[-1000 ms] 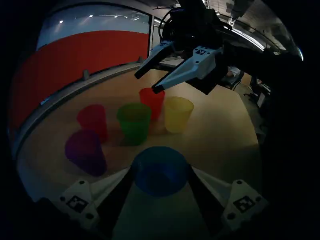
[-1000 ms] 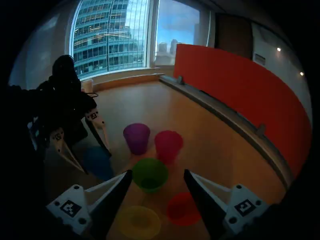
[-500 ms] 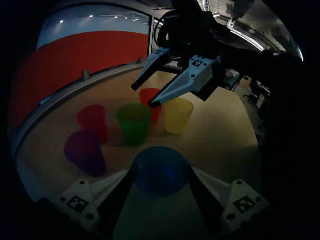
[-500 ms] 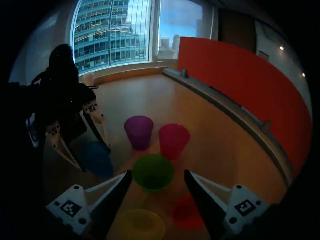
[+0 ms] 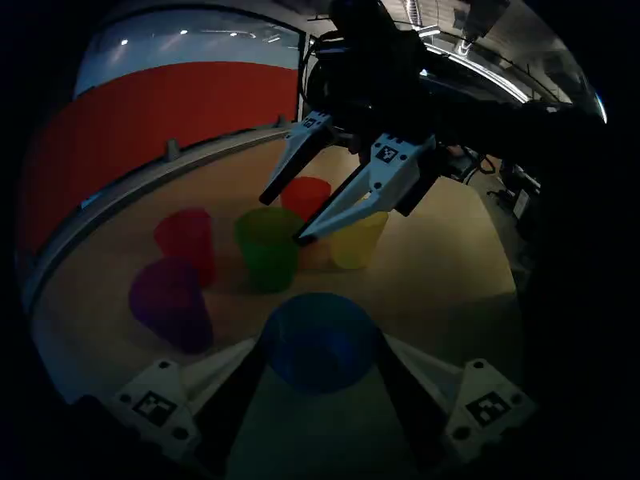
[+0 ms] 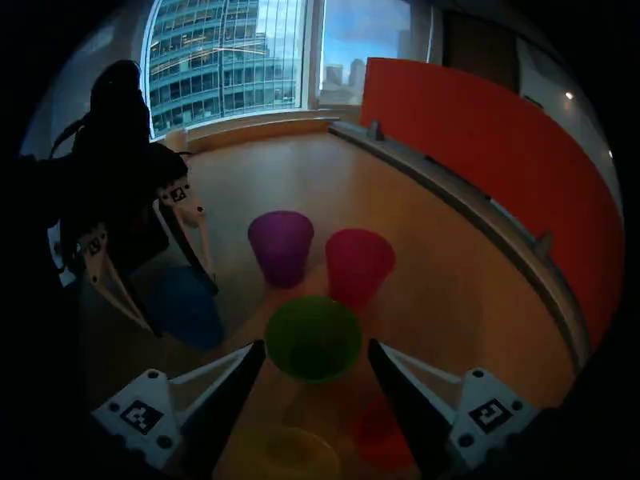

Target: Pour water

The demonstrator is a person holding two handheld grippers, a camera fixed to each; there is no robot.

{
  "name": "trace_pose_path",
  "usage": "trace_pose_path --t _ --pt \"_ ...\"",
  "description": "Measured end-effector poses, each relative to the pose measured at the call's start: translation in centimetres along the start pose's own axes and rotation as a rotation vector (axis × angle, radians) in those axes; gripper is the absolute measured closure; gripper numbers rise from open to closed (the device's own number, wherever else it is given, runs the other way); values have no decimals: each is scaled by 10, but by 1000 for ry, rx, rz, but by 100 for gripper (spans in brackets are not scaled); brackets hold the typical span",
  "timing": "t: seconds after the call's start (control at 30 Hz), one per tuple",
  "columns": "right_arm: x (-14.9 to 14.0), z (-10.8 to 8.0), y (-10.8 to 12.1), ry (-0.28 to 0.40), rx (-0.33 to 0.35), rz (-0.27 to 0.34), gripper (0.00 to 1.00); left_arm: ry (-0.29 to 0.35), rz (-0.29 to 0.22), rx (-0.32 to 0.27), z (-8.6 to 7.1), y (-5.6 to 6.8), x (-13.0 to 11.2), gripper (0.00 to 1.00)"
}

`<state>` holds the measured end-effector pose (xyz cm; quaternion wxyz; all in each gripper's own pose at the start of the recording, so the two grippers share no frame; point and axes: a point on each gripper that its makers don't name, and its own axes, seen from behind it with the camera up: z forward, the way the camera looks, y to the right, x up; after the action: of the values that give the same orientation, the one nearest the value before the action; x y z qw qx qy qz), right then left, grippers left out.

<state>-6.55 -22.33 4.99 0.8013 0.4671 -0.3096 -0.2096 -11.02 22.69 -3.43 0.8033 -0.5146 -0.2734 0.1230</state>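
With the left claw (image 5: 320, 342) pinching the blue cup (image 6: 188, 310) on the counter (image 5: 448, 264), the spread right claw (image 5: 282, 218) should sink squarely around the green cup (image 6: 312, 336), clear of the red cup (image 5: 308, 192) and yellow cup (image 5: 360, 240), before squeezing.

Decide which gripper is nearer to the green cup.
Right. The right gripper is at the green cup, which sits between its open fingers. The left gripper is farther off, its fingers on either side of the blue cup.
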Motion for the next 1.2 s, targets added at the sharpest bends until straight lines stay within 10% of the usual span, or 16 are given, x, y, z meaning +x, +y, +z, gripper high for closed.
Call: trace_pose_path --t 1.2 --pt "-10 22 -2 -39 -13 25 8 159 -20 116 -50 -34 55 10"
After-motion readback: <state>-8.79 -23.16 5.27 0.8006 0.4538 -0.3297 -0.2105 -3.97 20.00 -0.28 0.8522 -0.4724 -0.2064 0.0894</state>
